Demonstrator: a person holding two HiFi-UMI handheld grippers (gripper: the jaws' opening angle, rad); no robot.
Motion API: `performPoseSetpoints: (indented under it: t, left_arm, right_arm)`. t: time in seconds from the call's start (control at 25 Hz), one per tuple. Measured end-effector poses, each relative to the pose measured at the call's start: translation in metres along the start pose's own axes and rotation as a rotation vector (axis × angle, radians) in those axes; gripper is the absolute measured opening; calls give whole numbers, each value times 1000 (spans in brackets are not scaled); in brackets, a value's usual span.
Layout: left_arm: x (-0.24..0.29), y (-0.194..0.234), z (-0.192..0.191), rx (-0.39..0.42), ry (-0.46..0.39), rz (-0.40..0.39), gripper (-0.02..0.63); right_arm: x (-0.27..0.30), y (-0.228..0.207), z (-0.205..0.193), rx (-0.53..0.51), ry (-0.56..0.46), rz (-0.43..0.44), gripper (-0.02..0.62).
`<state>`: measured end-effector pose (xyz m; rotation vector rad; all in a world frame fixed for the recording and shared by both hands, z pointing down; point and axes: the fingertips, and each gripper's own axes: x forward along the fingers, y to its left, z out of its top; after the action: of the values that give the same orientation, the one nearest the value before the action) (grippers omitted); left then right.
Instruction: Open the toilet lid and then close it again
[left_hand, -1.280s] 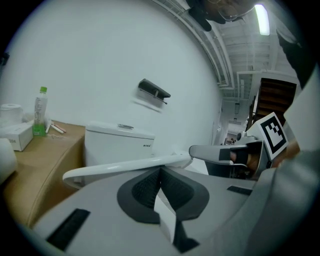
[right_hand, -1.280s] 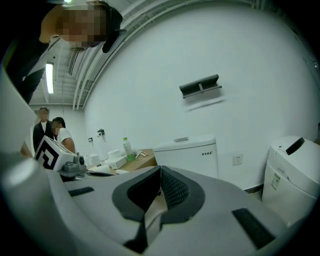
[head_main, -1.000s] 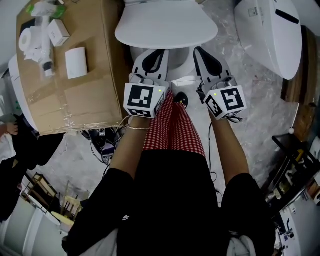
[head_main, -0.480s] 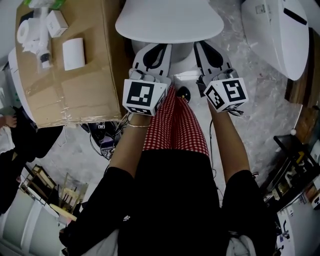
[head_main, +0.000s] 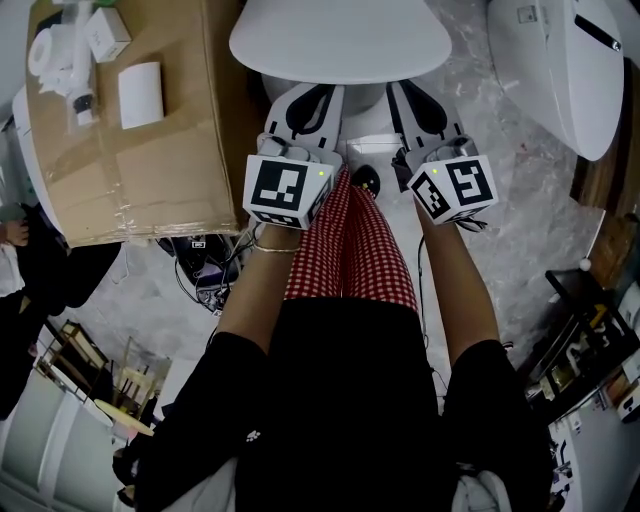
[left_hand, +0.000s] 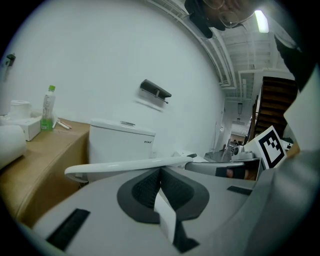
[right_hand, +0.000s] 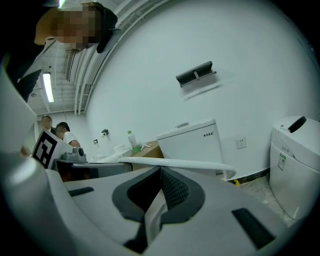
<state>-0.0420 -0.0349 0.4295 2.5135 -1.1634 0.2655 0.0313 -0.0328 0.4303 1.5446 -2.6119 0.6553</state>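
The toilet's white lid (head_main: 340, 40) lies down flat at the top of the head view. My left gripper (head_main: 306, 95) and right gripper (head_main: 408, 97) are side by side just in front of its front rim, both shut with nothing in them. In the left gripper view the lid (left_hand: 125, 165) shows as a thin white edge just beyond and above the closed tips of my left gripper (left_hand: 160, 170), with the tank (left_hand: 122, 142) behind. The right gripper view shows the same: the lid's edge (right_hand: 180, 163), the tank (right_hand: 192, 142), and my right gripper (right_hand: 161, 170) closed.
A large cardboard box (head_main: 150, 170) stands left of the toilet with paper rolls (head_main: 52, 55) and a small white box (head_main: 139, 95) on it. A second white toilet (head_main: 555, 70) stands at the right. Cables (head_main: 200, 280) lie on the floor.
Both grippers have edged slightly forward toward the lid's front rim. Both stay shut, and the lid has not moved.
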Motion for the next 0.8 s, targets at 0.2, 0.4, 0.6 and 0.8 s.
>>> performPoseSetpoints:
  t: [0.2,0.4,0.6,0.8]
  left_arm:
    - [-3,0,-7,-8,8,11,6]
    - [-6,-3,-18,-6,19,18,6]
    - [-7,-4,-26,-9,24,39,6]
    - [-7,-5,-31,-8,21,49,5]
  right_arm:
    - [-1,1,-7,7,6,7,20]
    - [-5,3,-17,-17,36,15,20]
    - [-6,4,-24,-23,38,25,20]
    - [-8,5,-30,-30,36,48,20]
